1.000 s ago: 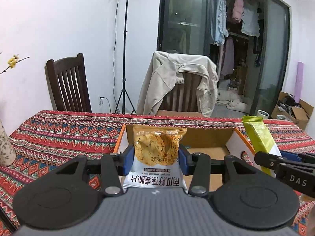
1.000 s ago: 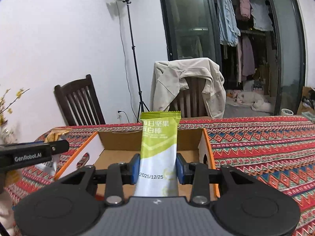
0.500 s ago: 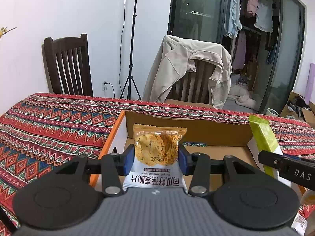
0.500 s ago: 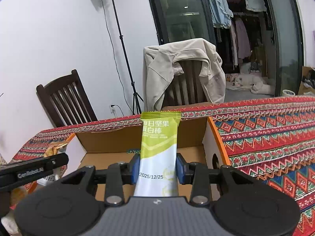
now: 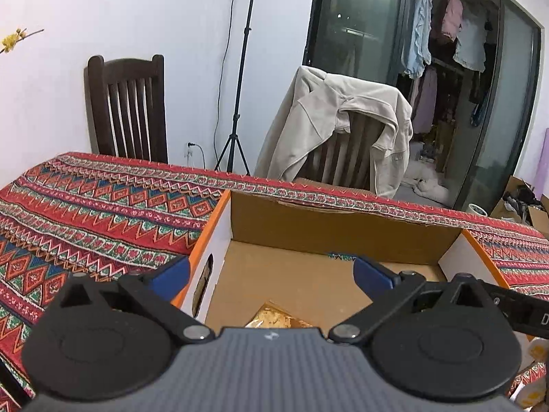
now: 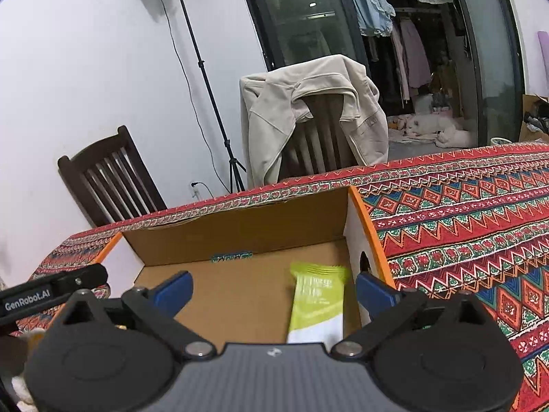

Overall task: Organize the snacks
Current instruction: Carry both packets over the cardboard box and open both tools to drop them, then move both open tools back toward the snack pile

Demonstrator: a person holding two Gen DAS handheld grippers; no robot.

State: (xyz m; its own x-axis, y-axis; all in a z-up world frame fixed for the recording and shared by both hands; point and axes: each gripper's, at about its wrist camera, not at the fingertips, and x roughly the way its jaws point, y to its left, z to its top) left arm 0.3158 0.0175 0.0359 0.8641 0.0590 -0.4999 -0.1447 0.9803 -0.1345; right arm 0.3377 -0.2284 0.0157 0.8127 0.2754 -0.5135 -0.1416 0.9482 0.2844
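Observation:
An open cardboard box with orange rims (image 5: 209,226) (image 6: 363,213) sits on the patterned tablecloth. My left gripper (image 5: 271,271) is open over the box's left part; an orange cracker packet (image 5: 274,317) lies on the box floor just below it, partly hidden by the gripper body. My right gripper (image 6: 274,288) is open over the box's right part; a green and white snack bar (image 6: 317,300) lies in the box by the right wall. Each gripper's arm shows at the edge of the other's view.
The red patterned tablecloth (image 5: 103,213) (image 6: 463,226) covers the table around the box. Two wooden chairs stand behind the table, one (image 5: 343,130) draped with a beige jacket. A light stand (image 6: 202,68) is by the wall. More snack packets (image 5: 532,350) lie at the right.
Both grippers opened over the box. The cracker packet dropped from the left gripper and the green bar dropped from the right gripper into the box.

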